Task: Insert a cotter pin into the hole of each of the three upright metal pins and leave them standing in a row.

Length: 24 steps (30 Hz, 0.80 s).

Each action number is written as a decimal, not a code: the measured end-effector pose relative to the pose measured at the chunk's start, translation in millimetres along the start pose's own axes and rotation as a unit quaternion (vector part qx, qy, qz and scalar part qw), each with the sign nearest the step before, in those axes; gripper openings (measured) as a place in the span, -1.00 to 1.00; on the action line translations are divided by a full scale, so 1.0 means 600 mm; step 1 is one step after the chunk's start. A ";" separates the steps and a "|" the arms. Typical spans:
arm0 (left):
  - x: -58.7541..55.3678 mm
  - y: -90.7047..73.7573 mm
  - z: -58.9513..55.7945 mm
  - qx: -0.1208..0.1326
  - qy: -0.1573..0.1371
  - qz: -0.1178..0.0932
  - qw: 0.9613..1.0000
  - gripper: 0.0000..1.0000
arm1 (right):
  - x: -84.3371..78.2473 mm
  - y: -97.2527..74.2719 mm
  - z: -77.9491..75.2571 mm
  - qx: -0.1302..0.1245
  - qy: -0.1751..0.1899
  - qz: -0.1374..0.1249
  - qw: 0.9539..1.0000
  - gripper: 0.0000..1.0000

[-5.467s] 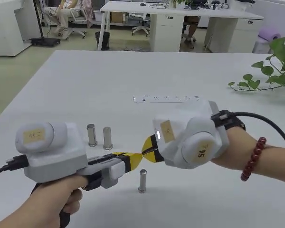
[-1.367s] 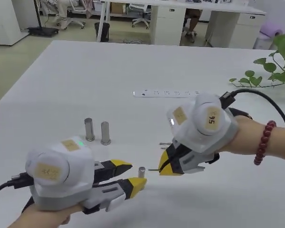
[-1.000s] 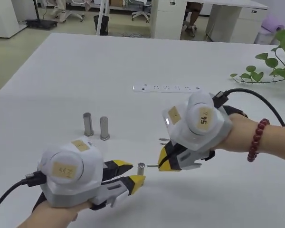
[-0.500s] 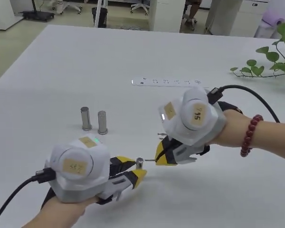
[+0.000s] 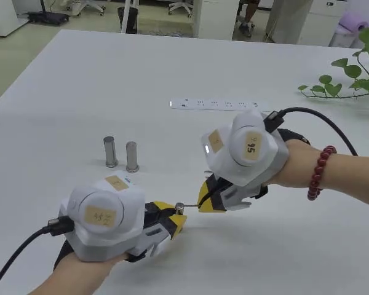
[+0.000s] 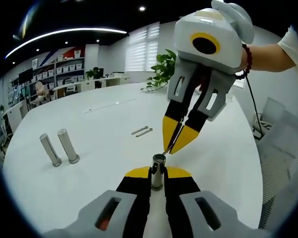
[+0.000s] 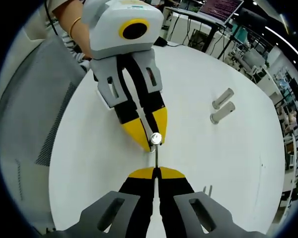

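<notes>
The white table carries everything. A leafy plant hangs over its far right corner, and a power strip lies flat across the middle.

Both grippers work close to the near edge, about midway along it. The left gripper is clenched around one upright metal pin, with a jaw on either side of the shaft and the top standing free above the tips. The right gripper faces it from the other side, its jaws pinched on a thin cotter pin.

Two more metal pins stand side by side to the left, farther from the near edge and well apart from the grippers. Two spare cotter pins lie on the table beyond the right gripper.

The held pin's long axis is vertical. The cotter pin lies roughly level and crosswise to it, aimed straight out of the right gripper at the pin's top. Its free tip sits right at the pin's head, but whether it has entered the hole is too small to tell.

The insertion looks to belong to the right gripper, which would push along the cotter pin's own line while the left one steadies the post. The hole has to face that line, or the thin wire may bend or skid off the round shaft.
</notes>
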<state>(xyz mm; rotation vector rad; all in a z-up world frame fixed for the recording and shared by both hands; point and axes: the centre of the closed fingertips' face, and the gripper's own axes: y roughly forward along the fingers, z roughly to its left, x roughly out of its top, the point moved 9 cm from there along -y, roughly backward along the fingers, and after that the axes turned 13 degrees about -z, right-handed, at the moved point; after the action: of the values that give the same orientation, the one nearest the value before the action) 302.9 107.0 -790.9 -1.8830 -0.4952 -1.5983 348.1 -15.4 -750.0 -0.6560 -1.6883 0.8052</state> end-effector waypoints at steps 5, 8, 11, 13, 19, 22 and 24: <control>0.000 0.000 0.000 -0.001 -0.001 0.000 1.000 -0.85 | 0.001 0.003 -0.001 0.002 -0.005 0.005 1.000 -0.94; 0.001 0.000 0.000 -0.001 -0.002 0.000 1.000 -0.85 | 0.002 0.003 0.001 0.004 -0.004 0.003 1.000 -0.94; 0.001 0.001 -0.001 -0.002 -0.002 0.000 1.000 -0.85 | 0.005 0.004 0.002 0.004 -0.008 0.004 1.000 -0.94; 0.001 0.001 -0.001 -0.003 0.001 0.000 1.000 -0.85 | 0.007 0.003 0.002 0.003 -0.012 0.005 1.000 -0.94; 0.000 0.001 -0.001 -0.003 0.000 -0.001 1.000 -0.85 | 0.009 0.004 0.001 0.004 -0.009 0.012 1.000 -0.94; 0.000 0.001 -0.002 0.000 -0.001 -0.004 1.000 -0.85 | 0.012 0.002 0.002 -0.003 -0.001 0.019 1.000 -0.94; 0.000 0.002 -0.003 0.001 -0.001 -0.004 1.000 -0.85 | 0.015 0.001 0.003 -0.005 -0.011 0.029 1.000 -0.94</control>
<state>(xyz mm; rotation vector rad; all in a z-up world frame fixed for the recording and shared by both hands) 302.3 104.8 -791.0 -1.8836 -0.5051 -1.6004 343.9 -8.3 -745.6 -0.7089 -1.7004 0.8470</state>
